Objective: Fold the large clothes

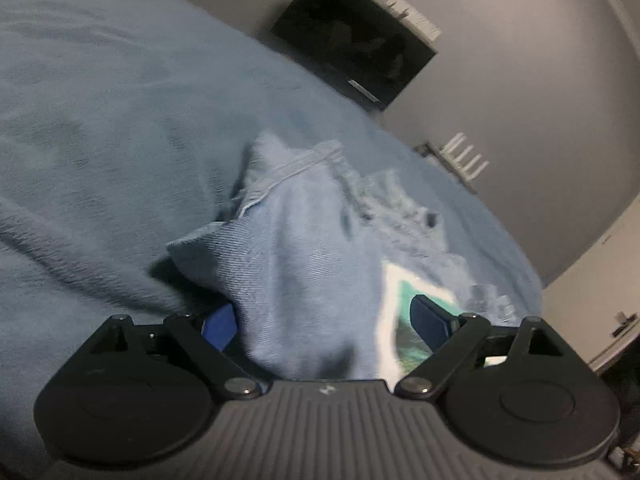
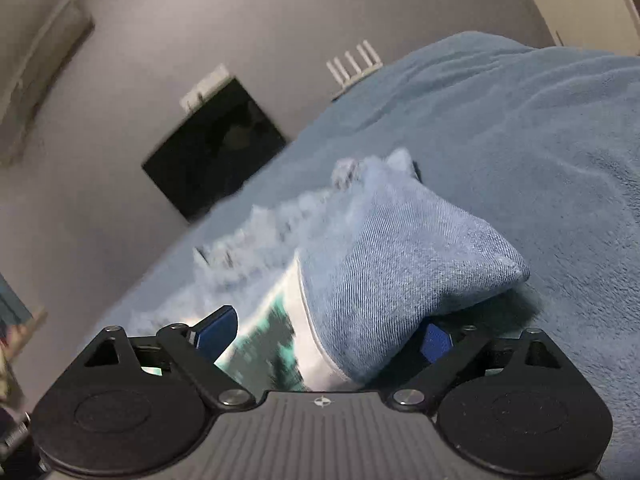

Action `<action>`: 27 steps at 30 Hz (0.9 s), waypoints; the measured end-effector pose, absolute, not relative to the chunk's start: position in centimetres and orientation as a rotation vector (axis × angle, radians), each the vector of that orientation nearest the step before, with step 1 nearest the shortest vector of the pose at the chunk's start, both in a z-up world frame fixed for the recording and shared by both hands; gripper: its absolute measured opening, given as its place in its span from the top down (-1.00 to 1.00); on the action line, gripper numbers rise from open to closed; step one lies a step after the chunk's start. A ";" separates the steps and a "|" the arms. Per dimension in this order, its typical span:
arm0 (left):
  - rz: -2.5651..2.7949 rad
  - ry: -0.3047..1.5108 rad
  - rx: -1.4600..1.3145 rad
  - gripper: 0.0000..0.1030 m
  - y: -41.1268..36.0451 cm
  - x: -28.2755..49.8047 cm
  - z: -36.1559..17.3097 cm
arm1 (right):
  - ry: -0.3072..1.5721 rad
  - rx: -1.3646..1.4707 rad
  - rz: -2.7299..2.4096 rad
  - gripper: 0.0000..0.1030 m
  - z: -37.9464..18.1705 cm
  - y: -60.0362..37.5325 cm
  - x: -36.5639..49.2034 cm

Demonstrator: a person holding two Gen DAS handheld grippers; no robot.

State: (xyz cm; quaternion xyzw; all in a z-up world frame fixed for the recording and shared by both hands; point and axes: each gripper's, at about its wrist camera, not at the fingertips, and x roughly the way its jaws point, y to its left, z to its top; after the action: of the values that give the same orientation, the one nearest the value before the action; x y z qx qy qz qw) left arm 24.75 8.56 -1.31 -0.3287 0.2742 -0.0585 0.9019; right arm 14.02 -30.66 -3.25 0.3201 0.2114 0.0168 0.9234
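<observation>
Here, a bed under a blue blanket (image 1: pixel 100 128), and on it light blue jeans (image 1: pixel 296 248), bunched up and partly lifted toward both cameras.

In the left wrist view: left gripper (image 1: pixel 324 324) spread wide, blue pads (image 1: pixel 220 326) well apart, with a thick fold of denim lying between them. Not clamped on the cloth, as far as can be seen; whether the pads touch it, cannot tell. A stitched hem or waistband edge running across the upper part of the fold. To the right of the denim, a white and green printed patch (image 1: pixel 400 300), blurred, close to the right pad. Frayed, torn threads on the far right part of the jeans.

In the right wrist view: right gripper (image 2: pixel 320 338) also spread wide, with the jeans (image 2: pixel 400 264) draped between its pads (image 2: pixel 436 340). A rounded corner of denim sticking out to the right, over the blanket (image 2: pixel 520 128). The same printed patch (image 2: pixel 272 340) here at the left of the denim, with a white border, near the left pad.

Behind the bed, a grey wall (image 1: pixel 520 60) with a dark screen (image 1: pixel 352 40) on it, and a white rack-like thing (image 1: pixel 464 156) at the bed's far edge, too small to name.
</observation>
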 end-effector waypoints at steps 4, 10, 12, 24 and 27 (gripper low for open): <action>-0.166 0.559 -0.755 -0.73 9.6 25.3 -3.2 | 0.474 0.723 0.057 -0.88 -4.6 -31.6 15.1; -0.159 0.566 -0.800 -0.68 11.0 26.1 -5.6 | 0.554 0.786 0.093 -0.55 -6.7 -32.6 16.6; -0.204 0.509 -0.826 -0.68 11.2 26.1 -5.3 | 0.509 0.757 0.105 -0.55 -5.9 -32.2 16.6; -0.111 0.500 -0.632 0.26 8.3 27.1 -5.5 | 0.482 0.780 0.063 -0.07 -6.8 -32.7 18.4; -0.112 0.454 -0.574 0.48 7.6 25.7 -3.4 | 0.445 0.691 0.063 0.21 -5.1 -31.5 18.1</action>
State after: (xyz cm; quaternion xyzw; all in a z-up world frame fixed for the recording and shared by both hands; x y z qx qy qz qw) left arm 25.75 7.57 -3.43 -0.2803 0.2218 -0.0549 0.9323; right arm 18.08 -31.48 -5.10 0.3359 0.2160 0.0306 0.9163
